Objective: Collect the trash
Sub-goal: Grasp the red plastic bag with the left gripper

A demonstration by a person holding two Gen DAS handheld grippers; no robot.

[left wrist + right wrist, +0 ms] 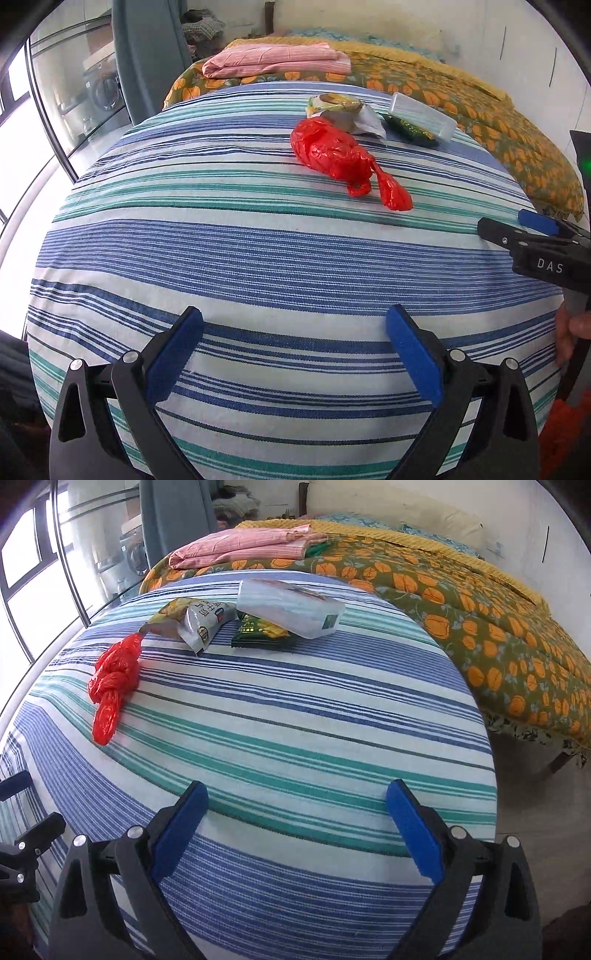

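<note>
Nothing looks collected yet — the red plastic bag (334,153), snack wrapper (197,622), green packet (260,633) and pale plastic pack (291,607) all lie at the far end of the striped bed (258,251). The left gripper (295,354) and right gripper (297,834) hover near, fingers spread wide and empty.

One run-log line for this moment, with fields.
left gripper: open, empty | right gripper: open, empty | red bag, wrappers: on striped sheet, untouched

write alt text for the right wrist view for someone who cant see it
The open right gripper hovers over a striped bedsheet, holding nothing. Farther up the bed lie a knotted red plastic bag, two snack wrappers and a pale plastic pack, with a folded pink cloth beyond.
</note>
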